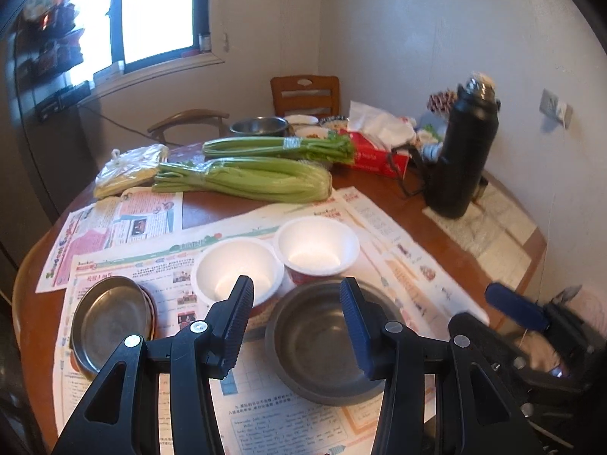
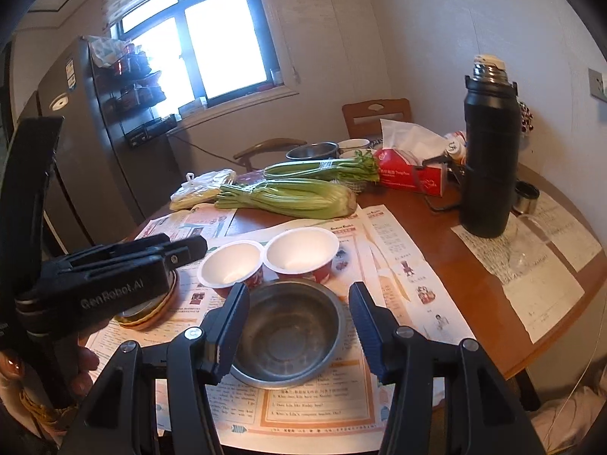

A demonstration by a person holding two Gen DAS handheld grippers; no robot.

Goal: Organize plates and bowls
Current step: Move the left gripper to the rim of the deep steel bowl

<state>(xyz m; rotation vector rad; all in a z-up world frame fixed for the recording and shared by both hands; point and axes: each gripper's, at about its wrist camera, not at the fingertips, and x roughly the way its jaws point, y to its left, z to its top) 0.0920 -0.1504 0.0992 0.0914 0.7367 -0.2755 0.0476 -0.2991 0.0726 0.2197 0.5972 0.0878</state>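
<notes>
A steel bowl (image 1: 326, 345) (image 2: 288, 330) stands on newspaper at the near side of the round table. Just behind it stand two white bowls with red sides, one on the left (image 1: 237, 269) (image 2: 231, 261) and one on the right (image 1: 316, 242) (image 2: 301, 246). A short stack of steel plates (image 1: 110, 322) (image 2: 148, 316) lies to the left. My left gripper (image 1: 297, 290) hovers open above the steel bowl's near left rim, holding nothing. Over the same bowl my right gripper (image 2: 299, 292) is also open and empty. The right wrist view has the left gripper (image 2: 193, 248) above the plates.
Newspaper sheets (image 1: 114, 235) cover the wooden table (image 2: 474, 265). Two celery bunches (image 1: 246, 178) and a plastic bag (image 1: 129, 168) lie behind the bowls. A red tissue box (image 2: 411, 176), a tall black flask (image 2: 489, 159), another steel bowl (image 1: 258, 126) and chairs (image 1: 305, 93) stand at the back.
</notes>
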